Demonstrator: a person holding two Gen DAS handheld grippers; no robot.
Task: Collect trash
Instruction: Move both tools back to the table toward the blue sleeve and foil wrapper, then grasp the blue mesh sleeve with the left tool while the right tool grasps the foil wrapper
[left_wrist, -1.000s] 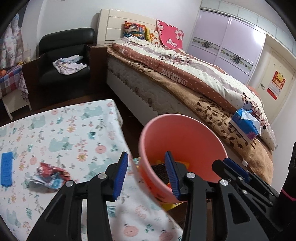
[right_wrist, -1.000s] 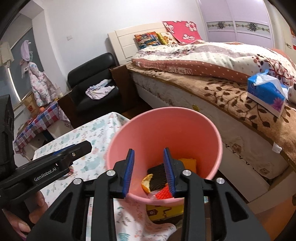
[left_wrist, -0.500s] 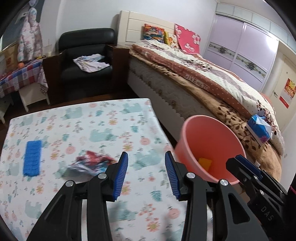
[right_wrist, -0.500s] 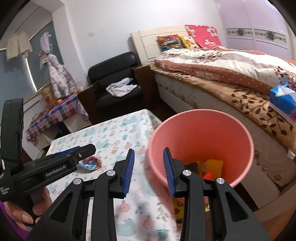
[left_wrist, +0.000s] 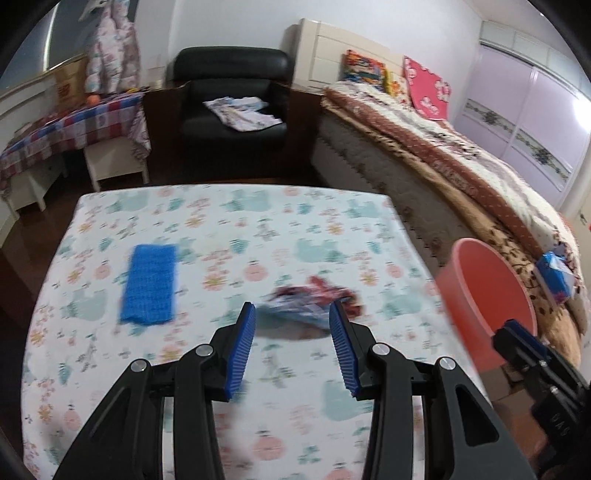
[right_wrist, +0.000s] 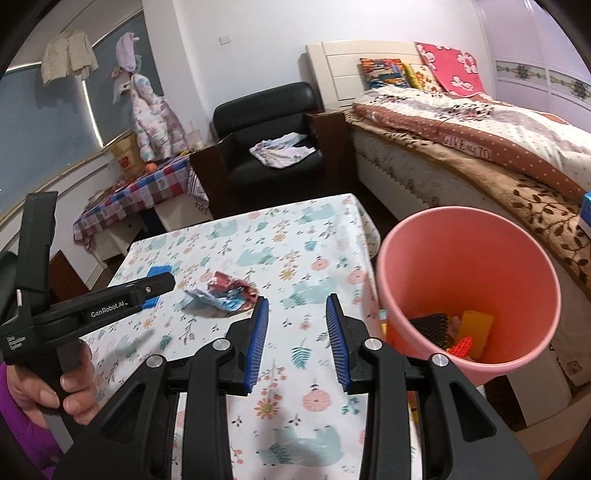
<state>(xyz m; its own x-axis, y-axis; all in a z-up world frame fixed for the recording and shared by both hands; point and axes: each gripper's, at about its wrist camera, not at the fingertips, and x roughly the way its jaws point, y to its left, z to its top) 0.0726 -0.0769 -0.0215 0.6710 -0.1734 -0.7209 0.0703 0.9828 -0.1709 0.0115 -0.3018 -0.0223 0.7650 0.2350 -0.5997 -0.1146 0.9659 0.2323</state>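
Pink bucket holds yellow sponge, dark scrubber.

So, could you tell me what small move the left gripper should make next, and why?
Probably ease the left gripper forward and down, then close on the crumpled red-and-blue wrapper. Its jaws are open and empty, the wrapper lies loose on the floral tablecloth just ahead between them, and the pink plastic bucket already holds other trash.
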